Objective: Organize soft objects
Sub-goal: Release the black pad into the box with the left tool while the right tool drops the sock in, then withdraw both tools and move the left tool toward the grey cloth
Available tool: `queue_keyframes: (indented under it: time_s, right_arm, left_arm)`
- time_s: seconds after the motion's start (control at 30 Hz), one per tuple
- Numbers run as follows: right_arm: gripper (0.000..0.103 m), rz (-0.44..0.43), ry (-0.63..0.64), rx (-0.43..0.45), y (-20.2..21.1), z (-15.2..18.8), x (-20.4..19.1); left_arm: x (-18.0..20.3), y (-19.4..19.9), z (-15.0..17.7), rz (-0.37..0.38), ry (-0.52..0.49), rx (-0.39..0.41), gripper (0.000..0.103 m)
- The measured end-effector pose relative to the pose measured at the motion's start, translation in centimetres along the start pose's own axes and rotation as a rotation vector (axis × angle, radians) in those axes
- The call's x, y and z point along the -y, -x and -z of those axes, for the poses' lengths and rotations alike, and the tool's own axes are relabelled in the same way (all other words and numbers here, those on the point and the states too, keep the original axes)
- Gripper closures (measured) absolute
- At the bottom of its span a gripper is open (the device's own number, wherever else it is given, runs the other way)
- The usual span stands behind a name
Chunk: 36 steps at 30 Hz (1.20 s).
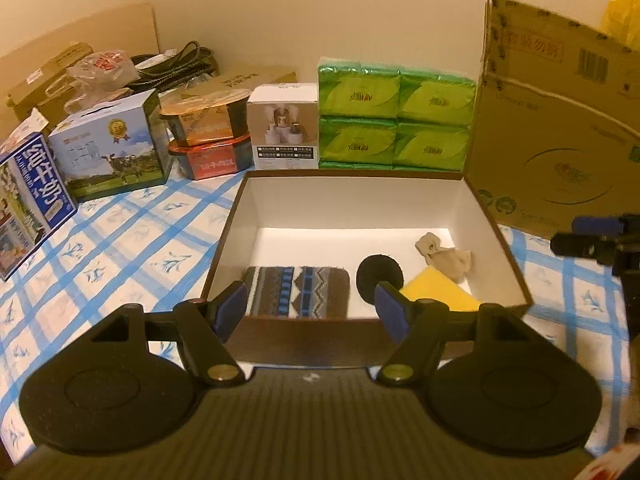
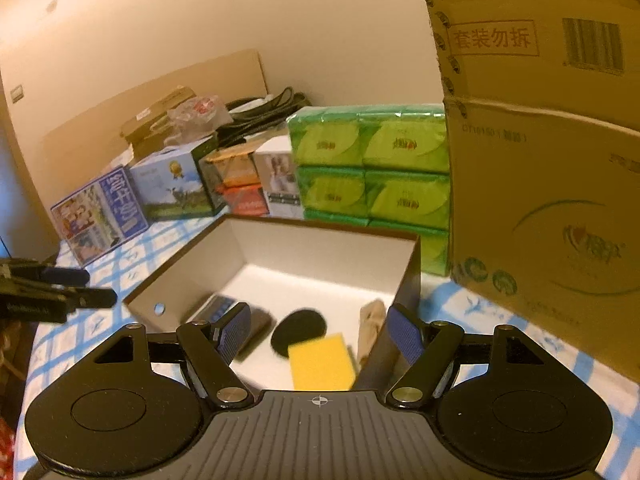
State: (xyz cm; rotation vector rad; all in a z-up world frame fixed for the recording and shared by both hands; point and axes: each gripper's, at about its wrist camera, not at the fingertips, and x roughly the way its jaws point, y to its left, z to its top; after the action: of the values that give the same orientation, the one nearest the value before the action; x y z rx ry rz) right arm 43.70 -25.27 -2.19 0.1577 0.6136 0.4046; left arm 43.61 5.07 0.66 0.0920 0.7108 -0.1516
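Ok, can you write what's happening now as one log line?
left hand-held gripper: open, empty | right hand-held gripper: open, empty | box: holds patterned cloth, black pad, yellow sponge, beige sock

Red stamped characters 套装勿拆 sit beside a barcode on the tall cardboard box (image 2: pixel 536 128), with a blurred code printed lower down. Over on the blue milk carton (image 1: pixel 28 200), white characters read 纯牛奶.
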Motion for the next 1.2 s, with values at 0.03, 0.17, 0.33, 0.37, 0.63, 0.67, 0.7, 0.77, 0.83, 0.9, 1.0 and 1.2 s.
queue_keyframes:
  time_s: [0.03, 0.17, 0.33, 0.37, 0.63, 0.67, 0.7, 0.77, 0.83, 0.9, 1.0, 1.2]
  right_arm:
    - [0.028, -0.008, -0.005, -0.003, 0.6, 0.4, -0.2]
    - [0.028, -0.021, -0.029, -0.024, 2.7, 2.1, -0.8]
    - [0.028, -0.019, -0.036, -0.032, 5.3, 3.9, -1.9]
    - [0.028, -0.021, -0.039, -0.032, 5.8, 4.2, -2.1]
    - [0.028, -0.048, -0.068, -0.022, 9.2, 5.6, -3.8]
    - [0.028, -0.05, -0.068, -0.023, 9.6, 5.8, -4.1]
    - [0.028, -0.051, -0.069, -0.027, 9.9, 6.0, -4.3]
    - [0.028, -0.048, -0.067, -0.034, 10.5, 6.4, -4.9]
    - [0.028, -0.051, -0.066, -0.036, 11.2, 6.9, -5.5]
    - [0.028, -0.052, -0.069, -0.043, 11.8, 7.5, -5.9]
    - [0.028, -0.053, -0.071, -0.054, 12.5, 8.5, -6.6]
    - [0.028, -0.043, -0.06, -0.093, 13.6, 10.5, -7.9]
  left_arm:
    - [0.0, 0.7, 0.3, 0.001, 0.005, 0.005, 0.034]
    - [-0.6, 3.8, 1.8, 0.0, 0.035, 0.025, 0.034]
    - [-1.1, 7.4, 4.1, -0.011, 0.051, 0.034, 0.034]
    - [-1.2, 8.1, 4.5, -0.014, 0.054, 0.036, 0.034]
    - [-1.3, 12.9, 7.6, -0.014, 0.062, 0.053, 0.034]
    - [-1.2, 13.4, 8.0, -0.02, 0.06, 0.053, 0.034]
    - [-1.1, 13.9, 8.4, -0.024, 0.058, 0.053, 0.034]
    - [-0.8, 14.7, 9.1, -0.024, 0.051, 0.045, 0.034]
    - [-0.4, 15.2, 10.0, -0.029, 0.037, 0.028, 0.034]
    - [0.0, 15.8, 10.9, -0.04, 0.014, 0.019, 0.034]
    - [0.4, 16.6, 12.3, -0.042, 0.009, 0.01, 0.034]
    - [0.5, 18.0, 14.9, -0.024, 0.063, -0.01, 0.034]
